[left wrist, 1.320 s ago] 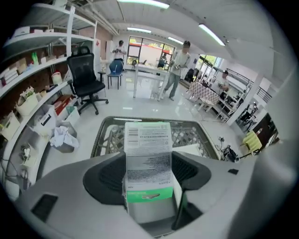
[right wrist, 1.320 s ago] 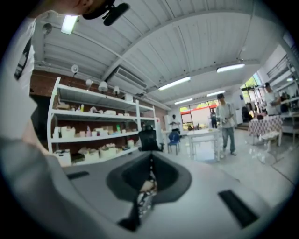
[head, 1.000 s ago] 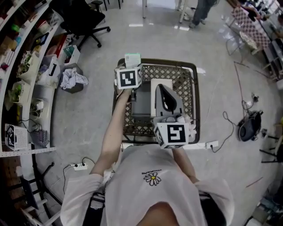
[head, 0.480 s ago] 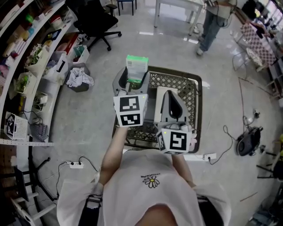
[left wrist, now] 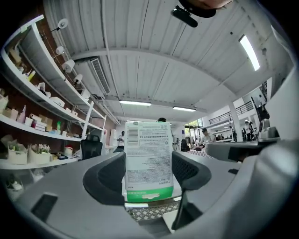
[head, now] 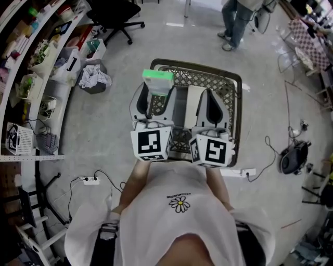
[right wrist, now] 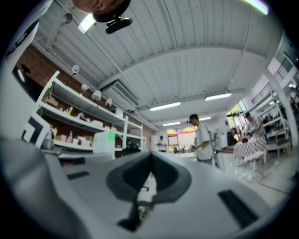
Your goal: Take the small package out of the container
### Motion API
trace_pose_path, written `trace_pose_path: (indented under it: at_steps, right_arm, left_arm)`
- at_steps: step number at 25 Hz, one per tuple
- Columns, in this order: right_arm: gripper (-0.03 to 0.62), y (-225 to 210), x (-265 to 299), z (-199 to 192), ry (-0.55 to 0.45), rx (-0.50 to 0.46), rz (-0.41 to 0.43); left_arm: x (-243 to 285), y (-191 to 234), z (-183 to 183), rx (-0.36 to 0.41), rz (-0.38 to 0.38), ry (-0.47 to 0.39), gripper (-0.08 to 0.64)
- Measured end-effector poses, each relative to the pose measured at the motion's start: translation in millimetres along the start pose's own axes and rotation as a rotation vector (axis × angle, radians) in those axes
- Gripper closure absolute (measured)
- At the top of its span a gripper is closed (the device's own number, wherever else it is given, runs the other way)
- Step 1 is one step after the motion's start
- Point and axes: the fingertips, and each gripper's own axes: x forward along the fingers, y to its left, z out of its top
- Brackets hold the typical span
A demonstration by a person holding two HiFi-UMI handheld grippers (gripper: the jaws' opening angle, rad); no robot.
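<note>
My left gripper (head: 157,92) is shut on a small white package with a green edge (head: 158,82), held up above the left part of the brown lattice basket (head: 235,98). In the left gripper view the package (left wrist: 148,161) stands upright between the jaws, its printed back facing the camera. My right gripper (head: 210,104) hangs over the right half of the basket, jaws closed together with nothing between them; the right gripper view shows the pads (right wrist: 148,179) meeting. Both grippers point up and away from the basket floor.
A white box (head: 183,104) lies inside the basket between the grippers. Shelving (head: 31,57) runs along the left, with a bin and crumpled bag (head: 93,80) beside it. An office chair (head: 117,15) and a standing person (head: 237,21) are farther off. Cables and a power strip (head: 245,172) lie on the floor.
The left gripper has lifted the package up out of the basket and drawn back toward me. The right gripper also pulled back and tilted up, level with the left.
</note>
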Motion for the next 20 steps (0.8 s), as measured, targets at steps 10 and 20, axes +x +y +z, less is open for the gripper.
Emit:
trace_pose_path:
  at_steps: [10, 20]
  right_arm:
    - [0.561, 0.5, -4.2, -4.3, 0.008, -0.011, -0.015]
    - [0.561, -1.0, -4.5, -5.1, 0.014, -0.007, -0.021]
  left_arm:
    - [-2.1, 13.8, 3.4, 0.05, 0.031, -0.012, 0.238]
    - [-2.8, 13.6, 13.7, 0.03, 0.029, -0.036, 0.238]
